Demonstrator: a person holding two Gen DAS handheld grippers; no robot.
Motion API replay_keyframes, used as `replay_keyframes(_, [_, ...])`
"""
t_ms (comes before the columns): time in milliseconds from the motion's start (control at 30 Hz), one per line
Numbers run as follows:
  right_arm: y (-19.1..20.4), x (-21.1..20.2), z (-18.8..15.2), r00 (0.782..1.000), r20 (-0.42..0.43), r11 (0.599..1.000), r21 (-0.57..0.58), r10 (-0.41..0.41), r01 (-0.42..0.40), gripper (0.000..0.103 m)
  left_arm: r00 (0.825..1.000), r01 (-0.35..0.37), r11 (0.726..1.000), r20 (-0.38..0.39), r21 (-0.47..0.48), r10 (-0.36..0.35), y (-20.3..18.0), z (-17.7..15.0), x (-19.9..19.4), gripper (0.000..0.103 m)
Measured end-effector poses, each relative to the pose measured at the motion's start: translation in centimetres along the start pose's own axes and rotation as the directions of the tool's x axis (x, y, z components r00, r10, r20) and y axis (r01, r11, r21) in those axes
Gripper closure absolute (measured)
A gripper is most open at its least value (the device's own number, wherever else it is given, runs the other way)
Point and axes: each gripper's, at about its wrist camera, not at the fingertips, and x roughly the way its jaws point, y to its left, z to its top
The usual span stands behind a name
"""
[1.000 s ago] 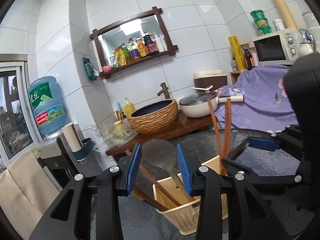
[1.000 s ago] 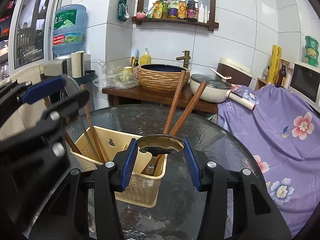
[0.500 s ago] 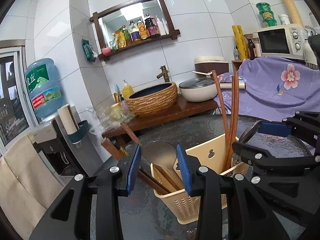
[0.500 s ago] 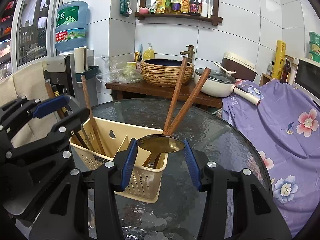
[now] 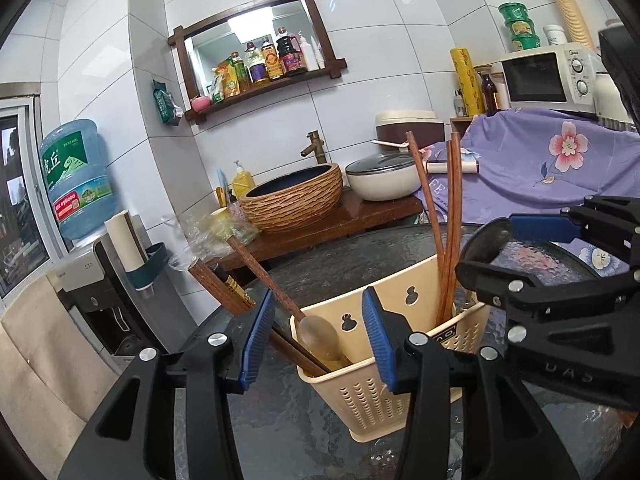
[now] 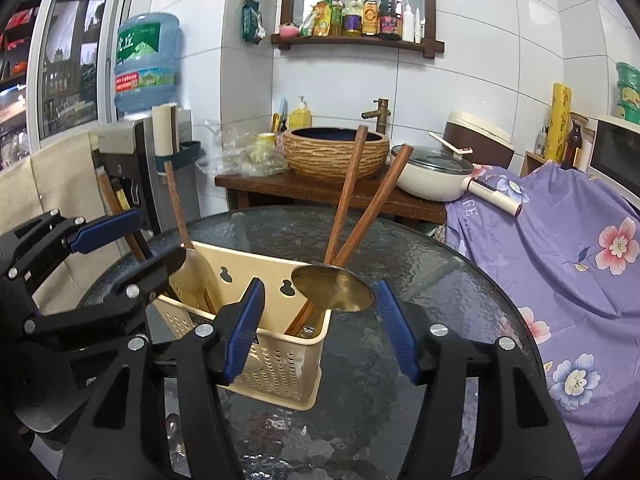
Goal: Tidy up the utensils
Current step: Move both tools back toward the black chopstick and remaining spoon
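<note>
Metal spoons (image 6: 334, 286) apparently released since earlier; both hand-held grippers now spread.

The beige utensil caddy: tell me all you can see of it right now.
The utensil caddy is beige, plastic-looking, with perforated lower walls, a divider and two gourd-shaped cutouts in its taller back. It stands upright on the glass table. One compartment holds a metal spoon and wooden chopsticks; the other another spoon and more chopsticks.

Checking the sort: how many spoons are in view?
2. A sunken spoon lies in the basket's left compartment; a raised spoon stands bowl-up in the right compartment, between the right tongs. More may be hidden inside.
</note>
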Motion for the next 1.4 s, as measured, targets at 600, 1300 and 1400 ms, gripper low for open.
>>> replay_keyframes(600, [0.0,-5.4,-2.2,0.998,0.053,0.996,0.07,0.044,-0.047,0.034,0.999,0.001,0.997,0.034,-0.076,0.002,1.6,-3.5,-5.1,0.03])
replay_keyframes(1300, [7.4,2.1,-13.7,0.898,-0.436,0.998,0.005,0.062,-0.067,0.059,0.918,0.018,0.954,-0.372,-0.298,-0.134,3.2,-16.3,-2.4,0.046])
replay_keyframes(1400, [7.8,3.1,-14.4,0.881,-0.469,0.998,0.016,0.061,-0.06,0.062,0.913,0.02,0.952,-0.383,-0.304,-0.141,3.4,-16.7,-2.3,0.046])
